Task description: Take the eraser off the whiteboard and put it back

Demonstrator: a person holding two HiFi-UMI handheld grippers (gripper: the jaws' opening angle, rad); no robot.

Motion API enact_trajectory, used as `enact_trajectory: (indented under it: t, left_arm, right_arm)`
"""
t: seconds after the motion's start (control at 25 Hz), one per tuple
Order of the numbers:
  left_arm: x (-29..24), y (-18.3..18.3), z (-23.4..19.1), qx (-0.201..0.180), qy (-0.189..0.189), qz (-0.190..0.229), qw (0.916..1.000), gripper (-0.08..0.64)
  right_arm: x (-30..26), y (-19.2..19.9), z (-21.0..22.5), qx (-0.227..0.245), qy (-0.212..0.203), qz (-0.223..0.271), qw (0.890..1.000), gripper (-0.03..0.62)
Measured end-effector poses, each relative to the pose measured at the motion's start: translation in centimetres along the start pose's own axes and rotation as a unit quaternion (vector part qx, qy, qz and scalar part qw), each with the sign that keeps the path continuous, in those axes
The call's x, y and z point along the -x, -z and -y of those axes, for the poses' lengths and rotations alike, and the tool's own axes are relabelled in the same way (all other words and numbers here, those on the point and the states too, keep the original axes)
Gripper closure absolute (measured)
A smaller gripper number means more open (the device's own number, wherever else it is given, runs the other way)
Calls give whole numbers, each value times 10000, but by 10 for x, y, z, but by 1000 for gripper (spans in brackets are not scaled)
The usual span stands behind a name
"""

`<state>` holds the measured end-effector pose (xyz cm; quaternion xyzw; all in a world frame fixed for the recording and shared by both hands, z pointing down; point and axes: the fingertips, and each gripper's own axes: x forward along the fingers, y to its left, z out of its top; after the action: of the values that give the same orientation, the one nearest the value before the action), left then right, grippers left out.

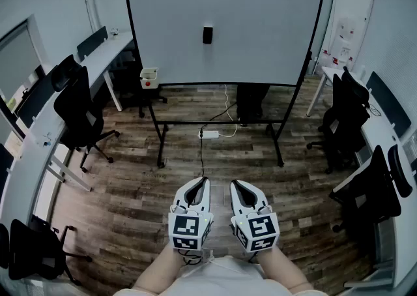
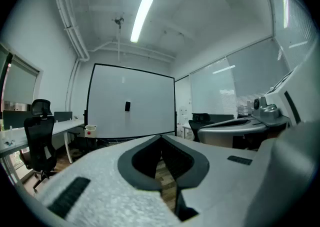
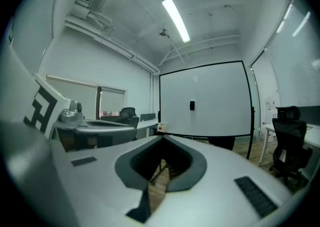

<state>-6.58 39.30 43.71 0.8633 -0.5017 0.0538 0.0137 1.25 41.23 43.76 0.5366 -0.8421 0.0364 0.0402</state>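
1. Jaws, left gripper (image 2: 161, 137): together, tips meeting, nothing between them. It is held roughly level and close to the body.
2. Jaws, right gripper (image 3: 162, 138): also together and empty. It sits just beside the left one, and both aim towards the board.
3. floor (image 1: 130, 177): wood planks, open between the person and the board. A power strip (image 1: 208, 134) with trailing cable lies beneath the board's frame.
4. whiteboard (image 1: 273, 34): upright on a legged stand, well apart from both grippers.
5. eraser (image 1: 207, 34): small dark block, upright on the board face, near the middle and in the upper half. Untouched.
6. small box (image 1: 149, 77): fixed at the board's lower left edge, holding something red.
7. Surround: a table (image 1: 98, 60) and office chairs (image 1: 81, 109) along the side walls.

Handling note (judgement): this is the approach stage.
- Close the distance first and mind the cable.
- Part one gripper's jaws before arriving at the board.
- Meet the board square, with the pads on the eraser's long sides.
- Clamp firmly and pull straight off, not sliding across the face.
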Motion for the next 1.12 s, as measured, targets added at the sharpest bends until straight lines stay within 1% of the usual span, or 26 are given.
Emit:
enact_trajectory:
  t: [0.2,0.4,0.64,0.72,0.8,0.88,1.0,1.12]
  left_arm:
    - [-2,0,7,45,156,77,9998,543]
    - [-5,0,10,-51,196,112,9997,543]
    - [-19,9,18,42,241,20,9997,543]
    - [-25,12,21,102,207,21,9997,543]
    - [-30,13,25,185,96,107,9997,543]
    - [-37,9,27,210,-19,182,9996,543]
    - [-51,2,27,154,-79,215,9996,543]
    - [-67,4,26,236,-87,158,9996,543]
  right_arm:
    - [-2,0,3,-27,-16,3,10000,566]
    - [-4,3,7,-218,-37,56,9997,565]
    - [-1,10,26,-331,-44,92,9994,565]
    - [2,14,37,-374,-7,80,9993,565]
    - [8,19,52,-378,123,22,9992,565]
    - [12,23,66,-379,168,-32,9991,565]
    - [10,23,78,-327,81,-61,9994,565]
    - [0,25,88,-545,-31,-104,9985,565]
